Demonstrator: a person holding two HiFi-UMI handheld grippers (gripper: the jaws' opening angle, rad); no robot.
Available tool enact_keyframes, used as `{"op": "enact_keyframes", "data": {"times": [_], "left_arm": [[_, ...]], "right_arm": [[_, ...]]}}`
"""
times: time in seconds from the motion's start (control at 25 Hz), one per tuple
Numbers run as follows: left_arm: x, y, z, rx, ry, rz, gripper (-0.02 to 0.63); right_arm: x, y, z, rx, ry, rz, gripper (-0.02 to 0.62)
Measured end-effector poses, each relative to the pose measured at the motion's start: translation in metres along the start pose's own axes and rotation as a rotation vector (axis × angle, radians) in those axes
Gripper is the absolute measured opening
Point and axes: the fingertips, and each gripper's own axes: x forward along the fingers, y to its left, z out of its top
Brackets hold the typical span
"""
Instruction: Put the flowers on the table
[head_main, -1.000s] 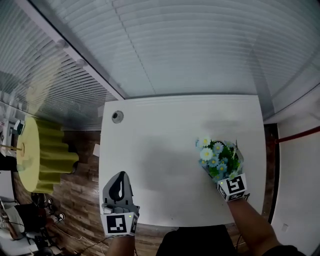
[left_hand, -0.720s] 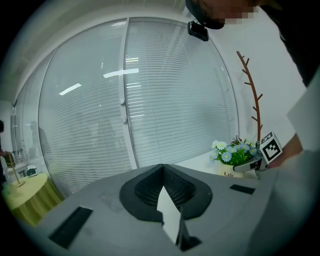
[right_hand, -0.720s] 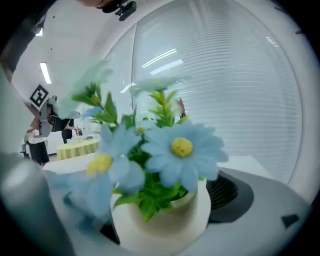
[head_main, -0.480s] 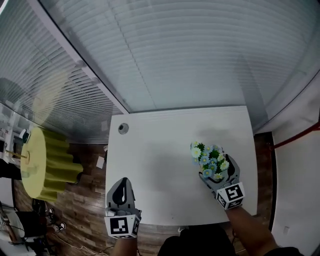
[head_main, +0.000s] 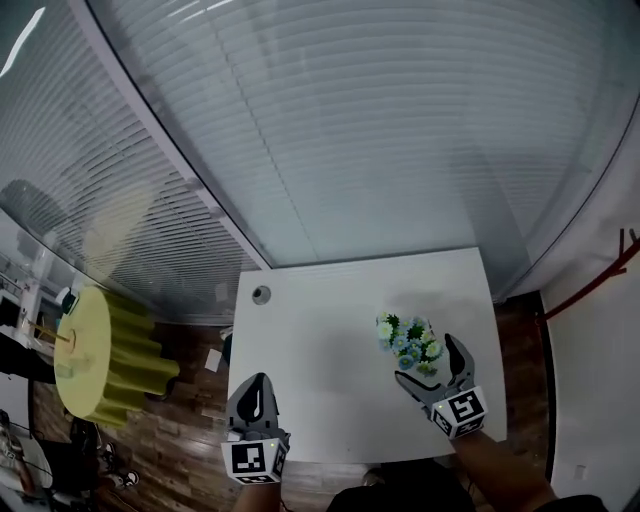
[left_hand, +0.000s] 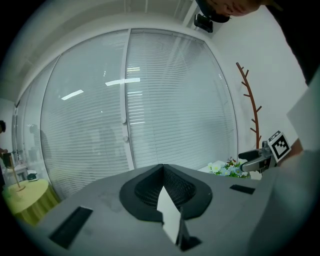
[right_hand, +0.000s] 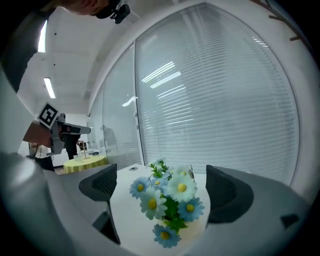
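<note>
Nearest the person, the left gripper (head_main: 252, 398) is hovering over the near edge of the white table (head_main: 330, 400), its 2 jaws pressed together with nothing between them. The right gripper (head_main: 428, 362) is hanging over the table's near right part, its 2 jaws spread wide. In the right gripper view, neither jaw is touching anything.

The bunch of artificial flowers (head_main: 407, 337), blue and white daisies with green leaves, is lying on the table top in the mouth of those spread jaws. In the right gripper view a gap is showing on each side of the blooms. Whether the stems are resting flat or leaning cannot be told.

Further back, a round grommet (head_main: 261, 294) is sitting near the table's far left corner, well apart from the flowers. Beyond the table, a glass wall with closed slatted blinds (head_main: 380, 140) is filling the background. To the left, a round table with a yellow cloth (head_main: 100, 355) is standing on a wooden floor (head_main: 195, 345), and a reddish branch-shaped coat rack (head_main: 610, 268) is showing at the right.
</note>
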Motion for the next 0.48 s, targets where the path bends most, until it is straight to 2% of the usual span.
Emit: {"op": "enact_keyframes", "data": {"times": [0.32, 0.48], "left_arm": [[-0.019, -0.018, 0.038, 0.029, -0.072, -0.020, 0.005], [-0.019, -0.010, 0.035, 0.028, -0.083, 0.008, 0.004]], "right_arm": [[-0.041, -0.005, 0.053, -0.024, -0.078, 0.019, 0.541], [-0.047, -0.009, 0.061, -0.015, -0.088, 0.032, 0.540]]}}
